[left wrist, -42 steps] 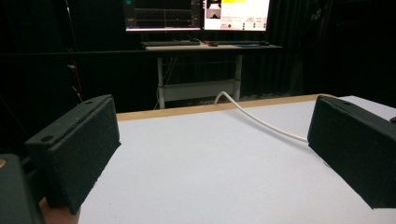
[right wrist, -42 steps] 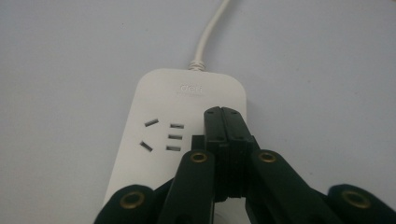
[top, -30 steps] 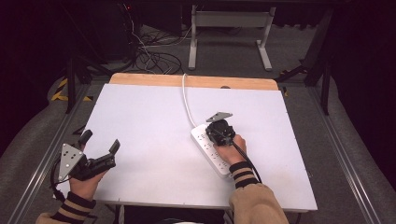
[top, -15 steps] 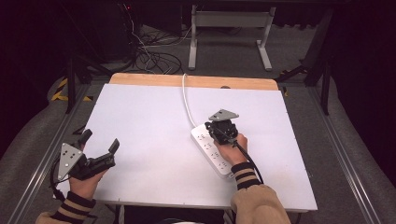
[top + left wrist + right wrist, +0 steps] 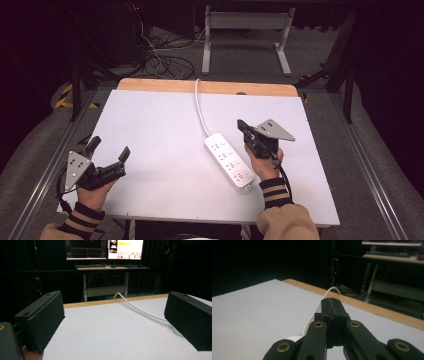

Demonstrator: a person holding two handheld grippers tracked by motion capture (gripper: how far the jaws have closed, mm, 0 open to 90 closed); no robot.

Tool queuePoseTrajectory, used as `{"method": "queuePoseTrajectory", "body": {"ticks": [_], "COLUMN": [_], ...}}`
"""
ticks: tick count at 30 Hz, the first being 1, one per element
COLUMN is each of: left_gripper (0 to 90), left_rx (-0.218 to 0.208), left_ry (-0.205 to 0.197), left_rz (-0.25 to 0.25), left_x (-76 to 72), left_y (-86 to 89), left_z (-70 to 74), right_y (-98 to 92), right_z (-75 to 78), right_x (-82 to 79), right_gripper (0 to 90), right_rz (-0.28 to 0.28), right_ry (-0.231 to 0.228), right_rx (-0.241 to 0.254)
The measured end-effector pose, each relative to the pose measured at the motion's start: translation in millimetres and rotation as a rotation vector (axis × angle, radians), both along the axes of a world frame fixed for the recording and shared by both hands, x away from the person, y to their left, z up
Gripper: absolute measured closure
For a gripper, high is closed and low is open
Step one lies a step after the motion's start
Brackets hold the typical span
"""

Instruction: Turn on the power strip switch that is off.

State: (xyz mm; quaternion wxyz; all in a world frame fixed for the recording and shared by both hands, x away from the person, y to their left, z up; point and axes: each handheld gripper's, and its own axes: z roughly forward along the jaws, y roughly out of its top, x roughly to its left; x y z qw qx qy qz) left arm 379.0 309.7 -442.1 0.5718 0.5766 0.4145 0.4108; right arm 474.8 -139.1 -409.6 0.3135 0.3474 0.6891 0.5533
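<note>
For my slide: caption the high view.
Shut right gripper beside white plastic power strip on white table; open left gripper apart.

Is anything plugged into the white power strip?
No. In the high view every socket on the power strip looks empty; only its own white cord runs off the table.

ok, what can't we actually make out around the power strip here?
- Power strip in the left gripper view: hidden behind a black pad.
- Cord: drops past the table far edge, plug end hidden.
- Strip's switch state: too small in the high view.
</note>
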Motion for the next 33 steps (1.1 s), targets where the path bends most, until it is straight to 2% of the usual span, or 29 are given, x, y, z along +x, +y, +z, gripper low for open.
{"method": "queuePoseTrajectory", "body": {"ticks": [3, 5, 7, 10, 12, 15, 18, 23, 29, 31, 33], "left_gripper": [3.3, 3.4, 3.4, 3.6, 3.6, 3.7, 3.8, 3.8, 3.9, 3.9, 3.9], "left_rx": [0.001, 0.004, 0.005, 0.003, -0.001, -0.003, 0.0, -0.001, 0.0, 0.0, -0.001], "left_ry": [-0.006, -0.01, -0.016, -0.022, -0.021, -0.025, -0.031, -0.027, -0.031, -0.03, -0.03], "left_rz": [0.003, 0.005, 0.01, 0.024, 0.025, 0.028, 0.031, 0.027, 0.025, 0.026, 0.024], "left_x": [0.5, 0.2, -0.4, -0.3, -0.1, -0.6, -0.9, 0.1, 0.6, 0.9, 1.1], "left_y": [-0.6, -0.7, -0.6, 0.4, 1.0, 1.0, 0.3, 0.5, 0.2, -0.2, -0.5], "left_z": [0.5, 1.0, 1.2, 1.5, 1.6, 2.1, 2.3, 2.2, 2.5, 2.5, 2.6], "right_y": [-15.9, -29.0, -43.6, -62.8, -72.9, -86.7, -97.0, -100.3, -98.1, -98.6, -98.3], "right_z": [1.4, 3.7, 3.9, -2.0, -6.3, -10.1, -9.8, -13.2, -16.6, -16.8, -17.0], "right_x": [-12.0, -18.9, -26.3, -39.5, -47.2, -55.7, -59.0, -59.2, -59.6, -60.0, -60.1], "right_gripper": [90.0, 90.0, 90.0, 90.0, 90.0, 90.0, 90.0, 90.0, 89.3, 83.0, 66.5], "right_rz": [-0.017, -0.053, -0.077, -0.111, -0.136, -0.185, -0.228, -0.255, -0.253, -0.259, -0.261], "right_ry": [-0.07, -0.113, -0.154, -0.238, -0.281, -0.321, -0.344, -0.348, -0.346, -0.351, -0.345], "right_rx": [0.033, 0.06, 0.114, 0.162, 0.165, 0.197, 0.233, 0.225, 0.205, 0.202, 0.2]}}
